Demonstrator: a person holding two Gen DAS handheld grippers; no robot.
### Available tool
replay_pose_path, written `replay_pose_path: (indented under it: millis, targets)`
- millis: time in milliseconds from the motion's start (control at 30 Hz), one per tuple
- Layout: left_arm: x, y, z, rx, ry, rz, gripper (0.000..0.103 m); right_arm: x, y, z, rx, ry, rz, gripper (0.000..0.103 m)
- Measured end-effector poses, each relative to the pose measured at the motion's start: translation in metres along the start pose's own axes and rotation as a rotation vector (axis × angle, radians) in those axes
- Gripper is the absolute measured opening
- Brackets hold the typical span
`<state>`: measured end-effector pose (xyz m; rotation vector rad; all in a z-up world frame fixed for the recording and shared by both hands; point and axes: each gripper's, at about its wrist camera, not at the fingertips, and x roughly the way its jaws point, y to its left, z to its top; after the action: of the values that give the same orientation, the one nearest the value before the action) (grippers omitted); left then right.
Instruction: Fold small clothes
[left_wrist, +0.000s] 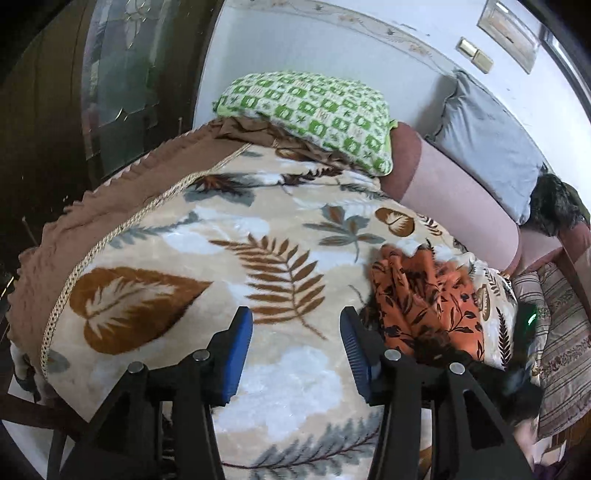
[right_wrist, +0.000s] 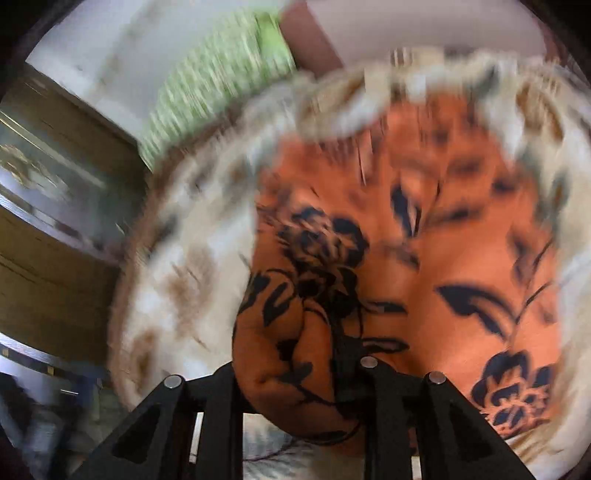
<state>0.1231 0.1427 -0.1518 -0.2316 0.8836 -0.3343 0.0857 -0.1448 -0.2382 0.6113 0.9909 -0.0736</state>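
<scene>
Nearby, the left gripper (left_wrist: 295, 328) hung with its jaws apart and empty above the leaf-print blanket (left_wrist: 177, 236). The right gripper (right_wrist: 295, 373) sat among folds of the orange flowered garment (left_wrist: 424, 295) — bunched cloth hid its fingertips, so I could not tell its grip. Beyond lay a green checked pillow (left_wrist: 314, 110) — against the wall.

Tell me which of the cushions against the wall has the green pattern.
The green-and-white checked pillow, lying at the far end of the leaf-print blanket. The other cushion, leaning on the wall to its right, is plain grey-blue with no pattern.
</scene>
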Motion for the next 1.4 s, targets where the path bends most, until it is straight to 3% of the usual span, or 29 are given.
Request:
replay_pose_path:
  millis: [33, 67, 100, 133, 233, 300, 400, 433, 533, 600, 667, 733, 900, 967, 1033, 1133, 1233, 1300, 1400]
  targets:
    - [0.001, 0.001, -0.001, -0.001, 0.006, -0.002, 0.05, -0.004, 0.004, -0.006, -0.053, -0.045, 0.009, 0.036]
    - [0.002, 0.002, -0.002, 0.001, 0.011, -0.004, 0.05, -0.008, 0.008, -0.011, -0.104, -0.068, 0.038, 0.058]
    - [0.004, 0.001, -0.003, 0.004, 0.016, -0.004, 0.05, -0.013, 0.014, -0.016, -0.161, -0.064, 0.077, 0.088]
    - [0.006, -0.002, -0.003, 0.007, 0.02, -0.004, 0.05, -0.017, 0.02, -0.02, -0.211, -0.045, 0.086, 0.099]
    - [0.007, -0.015, 0.001, 0.013, 0.024, -0.04, 0.05, -0.034, 0.026, -0.035, -0.297, -0.023, 0.132, 0.099]
    - [0.005, -0.03, 0.006, 0.046, 0.007, -0.054, 0.05, -0.056, 0.011, -0.042, -0.276, -0.045, 0.16, 0.099]
    - [0.001, -0.059, 0.014, 0.099, -0.016, -0.102, 0.051, -0.104, -0.031, -0.039, -0.201, -0.077, 0.291, 0.098]
    - [0.002, -0.074, 0.015, 0.119, -0.012, -0.128, 0.057, -0.114, -0.036, -0.038, -0.19, -0.106, 0.305, 0.098]
    - [0.013, -0.117, 0.011, 0.18, 0.006, -0.194, 0.061, -0.151, -0.08, -0.003, -0.084, -0.208, 0.32, 0.096]
    - [0.032, -0.148, 0.002, 0.224, 0.034, -0.207, 0.061, -0.153, -0.102, 0.029, -0.046, -0.227, 0.267, 0.086]
    - [0.058, -0.17, -0.011, 0.249, 0.112, -0.229, 0.062, -0.14, -0.116, 0.063, -0.014, -0.234, 0.216, 0.08]
    - [0.081, -0.181, -0.024, 0.275, 0.173, -0.218, 0.061, -0.114, -0.126, 0.096, 0.032, -0.196, 0.233, 0.073]
    - [0.13, -0.161, -0.043, 0.287, 0.242, -0.053, 0.061, -0.032, -0.115, 0.145, 0.027, -0.071, 0.182, 0.071]
    - [0.145, -0.139, -0.041, 0.227, 0.272, -0.062, 0.08, 0.017, -0.117, 0.156, 0.04, 0.026, 0.158, 0.07]
    - [0.154, -0.125, -0.041, 0.172, 0.292, -0.097, 0.082, 0.047, -0.114, 0.168, 0.015, 0.054, 0.094, 0.07]
    - [0.152, -0.124, -0.044, 0.176, 0.272, -0.123, 0.082, 0.052, -0.091, 0.177, -0.066, 0.058, -0.003, 0.07]
    - [0.142, -0.121, -0.047, 0.201, 0.253, -0.141, 0.082, 0.018, -0.065, 0.169, -0.144, 0.019, 0.076, 0.07]
    - [0.132, -0.117, -0.044, 0.189, 0.242, -0.161, 0.082, 0.002, -0.045, 0.156, -0.22, -0.002, 0.06, 0.07]
    - [0.119, -0.121, -0.042, 0.239, 0.196, -0.144, 0.082, 0.015, -0.025, 0.136, -0.284, 0.073, 0.037, 0.07]
